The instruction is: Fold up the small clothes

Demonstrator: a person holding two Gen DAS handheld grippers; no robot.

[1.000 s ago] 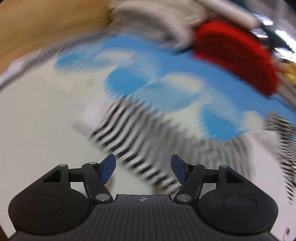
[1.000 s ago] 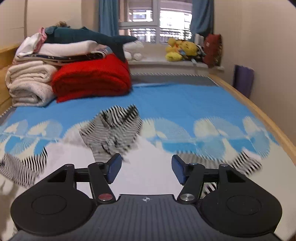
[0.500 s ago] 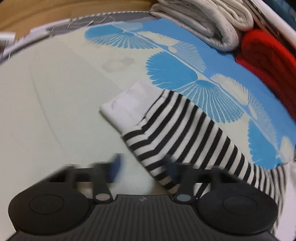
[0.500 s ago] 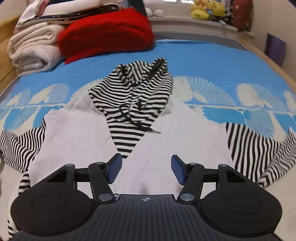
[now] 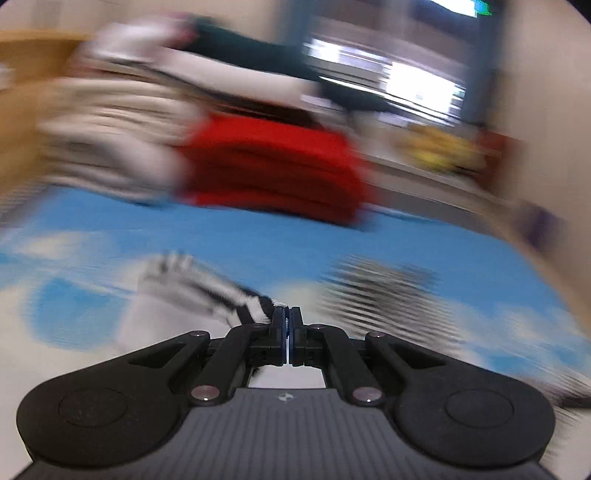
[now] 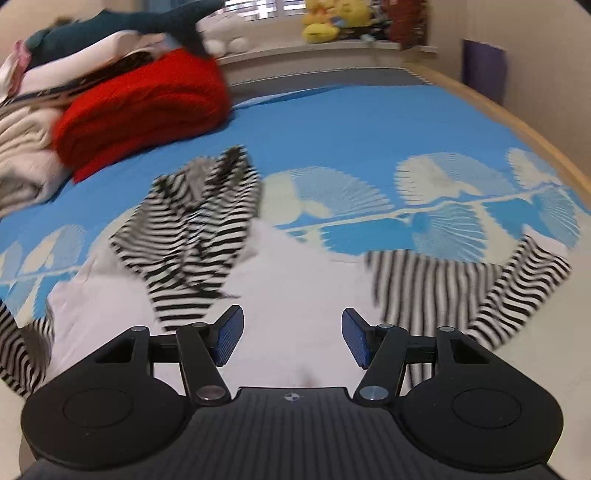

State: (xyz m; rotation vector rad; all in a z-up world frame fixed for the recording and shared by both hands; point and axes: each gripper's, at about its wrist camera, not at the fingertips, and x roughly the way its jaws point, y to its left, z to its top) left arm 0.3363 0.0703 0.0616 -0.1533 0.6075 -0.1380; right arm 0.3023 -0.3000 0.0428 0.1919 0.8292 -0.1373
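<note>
A small white hoodie (image 6: 295, 280) with black-and-white striped hood (image 6: 199, 229) and striped sleeves lies spread on the blue patterned bed cover. My right gripper (image 6: 291, 338) is open and empty, low over the white body, with the right striped sleeve (image 6: 461, 288) to its right. My left gripper (image 5: 287, 323) is shut on the left striped sleeve (image 5: 221, 295), which trails off to the left of the jaws. The left wrist view is heavily blurred; the hood (image 5: 380, 291) shows as a smear to the right.
A stack of folded red (image 6: 147, 107) and cream blankets (image 6: 22, 162) with a dark plush toy on top sits at the back left. A wooden bed rail (image 6: 517, 122) runs along the right. Plush toys (image 6: 332, 22) line the window sill.
My left gripper closed on the left striped sleeve and swung up and toward the middle, blurring its view. My right gripper shifted slightly, still open over the hoodie body.
</note>
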